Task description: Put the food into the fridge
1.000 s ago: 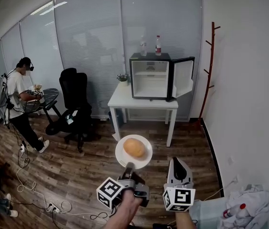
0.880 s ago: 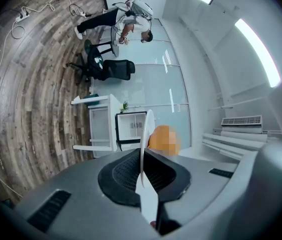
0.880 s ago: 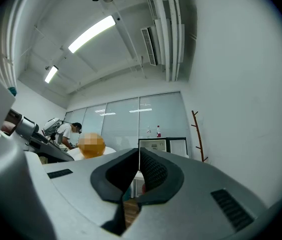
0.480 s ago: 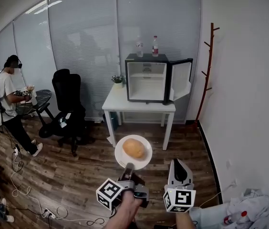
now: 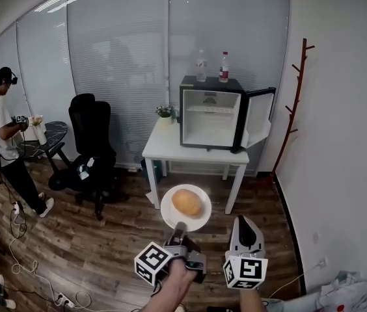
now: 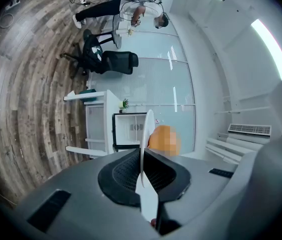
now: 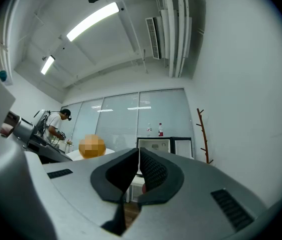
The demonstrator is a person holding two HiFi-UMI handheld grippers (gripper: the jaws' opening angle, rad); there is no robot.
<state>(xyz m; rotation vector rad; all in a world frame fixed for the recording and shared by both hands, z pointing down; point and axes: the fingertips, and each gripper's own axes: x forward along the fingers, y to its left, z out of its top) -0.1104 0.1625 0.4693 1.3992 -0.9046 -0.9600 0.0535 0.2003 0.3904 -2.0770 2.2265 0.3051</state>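
Note:
A round orange-brown bun lies on a white plate. My left gripper is shut on the plate's near rim and holds it level over the wooden floor. In the left gripper view the plate stands edge-on between the pads, with the bun beyond. My right gripper is beside it on the right, shut and with nothing in it. Ahead, the small black fridge stands on a white table, its door swung open to the right and its white inside showing.
Two bottles stand on top of the fridge, and a small plant is beside it. A black office chair is to the left, with a person further left. A coat rack stands by the right wall. Cables lie on the floor.
The head view has swung a little, so the fridge now sits further right in it and the person at the left nearer the edge. Both grippers keep their pose, plate still held.

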